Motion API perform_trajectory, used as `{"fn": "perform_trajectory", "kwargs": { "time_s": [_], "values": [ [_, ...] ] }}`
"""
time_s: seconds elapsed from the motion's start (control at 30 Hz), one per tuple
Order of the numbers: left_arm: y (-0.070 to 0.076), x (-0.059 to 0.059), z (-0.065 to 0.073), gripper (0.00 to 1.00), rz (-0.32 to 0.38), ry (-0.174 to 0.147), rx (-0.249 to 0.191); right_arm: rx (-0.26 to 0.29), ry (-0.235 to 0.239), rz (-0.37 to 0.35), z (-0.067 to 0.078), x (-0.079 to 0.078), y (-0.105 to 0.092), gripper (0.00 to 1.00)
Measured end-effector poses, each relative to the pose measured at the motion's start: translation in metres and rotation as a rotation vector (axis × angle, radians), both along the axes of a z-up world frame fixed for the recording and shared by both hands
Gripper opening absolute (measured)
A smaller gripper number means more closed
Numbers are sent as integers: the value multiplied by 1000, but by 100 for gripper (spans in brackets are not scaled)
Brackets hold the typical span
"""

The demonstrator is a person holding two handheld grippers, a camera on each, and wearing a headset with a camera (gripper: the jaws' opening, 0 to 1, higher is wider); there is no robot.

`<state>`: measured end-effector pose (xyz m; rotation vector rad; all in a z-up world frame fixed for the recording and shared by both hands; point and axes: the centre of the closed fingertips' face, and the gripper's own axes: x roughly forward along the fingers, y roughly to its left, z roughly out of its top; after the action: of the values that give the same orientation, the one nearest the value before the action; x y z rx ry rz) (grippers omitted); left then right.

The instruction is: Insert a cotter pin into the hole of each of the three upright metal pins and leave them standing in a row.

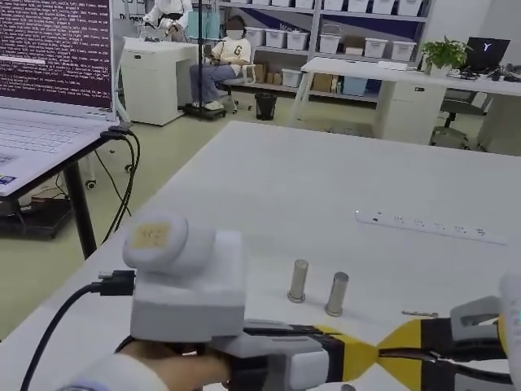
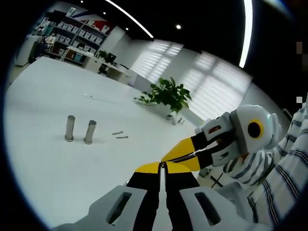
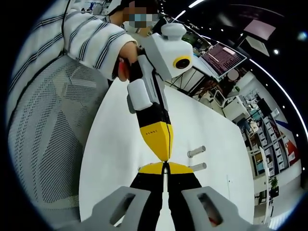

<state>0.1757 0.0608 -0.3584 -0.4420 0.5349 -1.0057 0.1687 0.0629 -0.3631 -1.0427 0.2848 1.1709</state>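
Two pins [image 1: 299, 281] stand upright side by side on the surface [image 1: 326, 187], at 11 o'clock from the tool tips. I see no cotter pin through either, so the task looks near its start. Loose cotter pins [image 2: 122, 137] lie on the surface at 3 o'clock of them in the left gripper view. The left tool [image 1: 366, 355] and the right tool [image 1: 392, 353] are both closed, tip against tip. Whether something thin is pinched there, I cannot tell.
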Motion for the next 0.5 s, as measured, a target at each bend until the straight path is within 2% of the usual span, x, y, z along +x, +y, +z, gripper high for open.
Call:
{"fn": "perform_trajectory", "kwargs": {
  "time_s": [0.13,0.23,0.33,0.4,0.5],
  "values": [
    [1,-2,-1,0,-1,0,11,7,12,6,-1,-1,0,0],
    [1,-3,-2,0,2,21,6,17,19,18,-1,-2,1,0],
    [1,-5,-3,0,-13,8,20,36,33,22,-2,-3,2,1],
    [1,-7,-3,0,-19,-12,37,39,33,1,-3,0,0,12],
    [0,-9,-4,0,-31,-35,54,42,61,-19,-7,3,-3,15]
  ]
}}
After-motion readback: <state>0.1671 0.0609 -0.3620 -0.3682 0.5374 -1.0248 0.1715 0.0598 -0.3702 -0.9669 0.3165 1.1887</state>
